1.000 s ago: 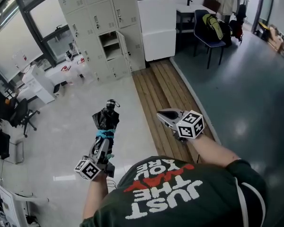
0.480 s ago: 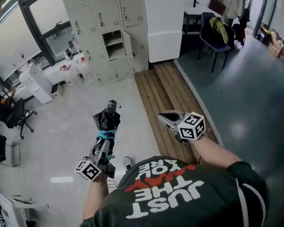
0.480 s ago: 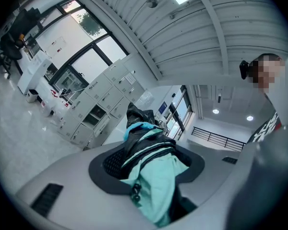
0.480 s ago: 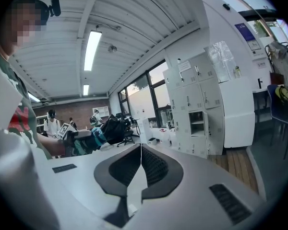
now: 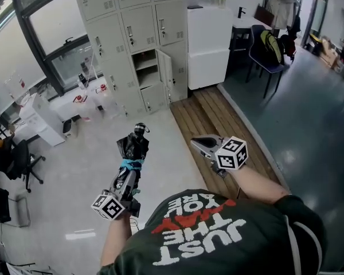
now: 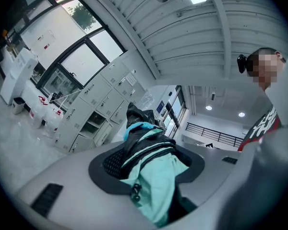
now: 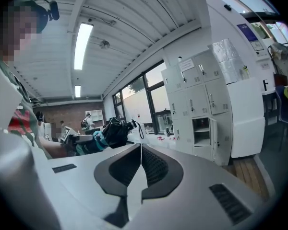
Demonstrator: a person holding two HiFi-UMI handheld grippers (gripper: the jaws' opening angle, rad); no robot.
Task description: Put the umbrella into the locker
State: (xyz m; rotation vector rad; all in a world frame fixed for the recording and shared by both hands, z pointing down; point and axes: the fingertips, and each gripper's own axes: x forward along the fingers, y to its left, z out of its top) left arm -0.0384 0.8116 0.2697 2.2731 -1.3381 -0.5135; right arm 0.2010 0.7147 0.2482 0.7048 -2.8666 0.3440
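Note:
A folded black and teal umbrella (image 5: pixel 132 151) is clamped lengthwise in my left gripper (image 5: pixel 126 173), its handle end pointing toward the lockers. Seen along the left jaws, the umbrella (image 6: pixel 151 164) fills the gap between them. My right gripper (image 5: pixel 203 144) is held level beside it, jaws shut with nothing between them; the pads meet in a thin line (image 7: pixel 141 163). The grey locker bank (image 5: pixel 132 33) stands ahead, one middle locker (image 5: pixel 147 67) with its door swung open and empty shelves inside. That open locker (image 7: pixel 202 131) also shows in the right gripper view.
A white cabinet (image 5: pixel 207 44) stands right of the lockers. A wooden slatted strip (image 5: pixel 218 125) runs along the floor toward it. Chairs and a desk (image 5: pixel 264 44) stand at the back right. White boxes and small items (image 5: pixel 57 105) lie on the floor by the window, left.
The whole scene has slid nearer: the lockers now sit closer and lower in the head view. Both grippers keep the same pose and the umbrella stays gripped.

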